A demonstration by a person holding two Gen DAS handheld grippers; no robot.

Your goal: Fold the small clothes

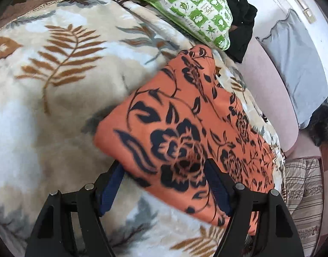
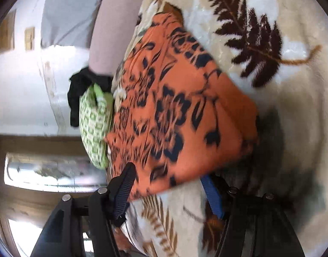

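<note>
One orange floral garment (image 1: 185,115) is noted, lying folded into a flat, layered packet on the leaf-print blanket (image 1: 57,85). It is judged light, soft and limp; layers would likely slip apart unless taken at a folded edge or corner. The left gripper (image 1: 164,184) is seen spread wide, its near corner of the cloth between the jaws but not pinched. The right gripper (image 2: 167,190) likewise stands apart, astride another edge, nothing held. A green patterned bundle (image 1: 191,6) lies just beyond.

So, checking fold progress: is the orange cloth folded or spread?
Folded: the orange cloth lies as a compact, thick-edged rectangle on the leaf-print blanket.
</note>
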